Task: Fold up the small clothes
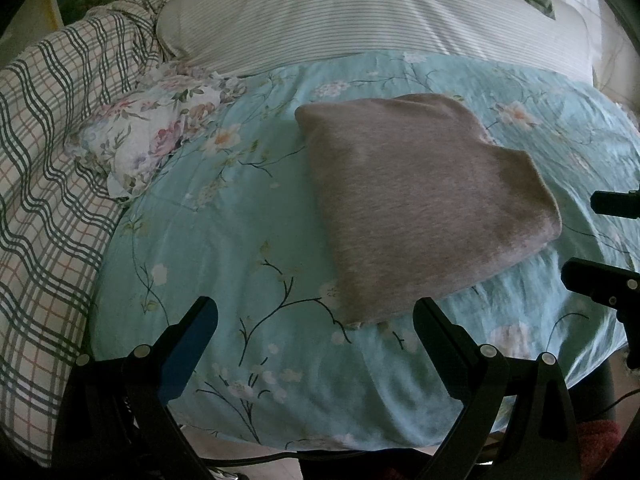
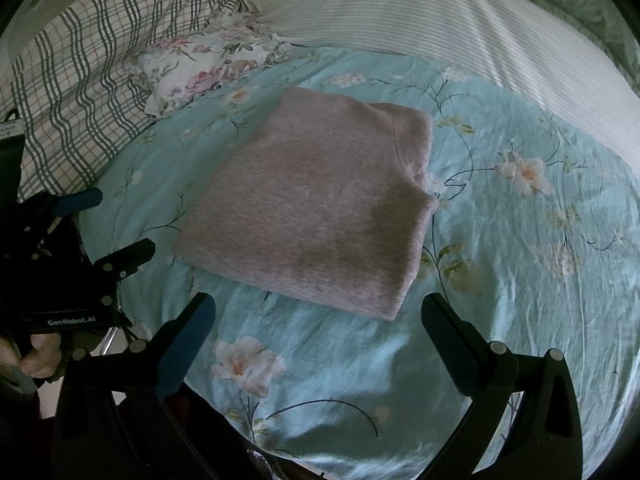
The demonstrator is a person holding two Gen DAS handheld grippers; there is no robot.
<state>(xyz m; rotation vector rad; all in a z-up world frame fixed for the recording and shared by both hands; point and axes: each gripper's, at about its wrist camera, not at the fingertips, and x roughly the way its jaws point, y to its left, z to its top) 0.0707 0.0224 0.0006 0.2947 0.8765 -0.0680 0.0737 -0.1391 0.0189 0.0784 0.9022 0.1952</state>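
Left gripper (image 1: pixel 316 320): I see its two fingers wide apart and holding nothing. It hangs over the near edge of the bed, and the near corner of the garment lies just beyond its right finger.

Right gripper (image 2: pixel 318 316): here too the fingers stand far apart, with nothing between them. In the left wrist view the same gripper (image 1: pixel 600 240) shows at 3 o'clock, near the right edge of the garment; I cannot tell whether it touches.

Garment (image 1: pixel 424 200): a pinkish-grey knitted piece, folded into a thick rectangle. It lies flat in the middle of the bedsheet, apart from both grippers. In the right wrist view the garment (image 2: pixel 316 204) fills the centre, its near corner toward 6 o'clock.

Bedsheet (image 1: pixel 240 240): light blue-green with branches and pale flowers, a little wrinkled.

Flowered cloth (image 1: pixel 148 132): a crumpled white piece with pink roses, at 10 o'clock from the garment, well apart from it.

Checked blanket (image 1: pixel 52 160): green and white, bunched along the left side at 9 o'clock.

Striped pillow (image 1: pixel 360 20): long, white with thin lines, at 12 o'clock behind the garment.

Hand (image 2: pixel 38 356): in the right wrist view, at 8 o'clock, I see fingers closed around the handle of the left gripper (image 2: pixel 108 232).
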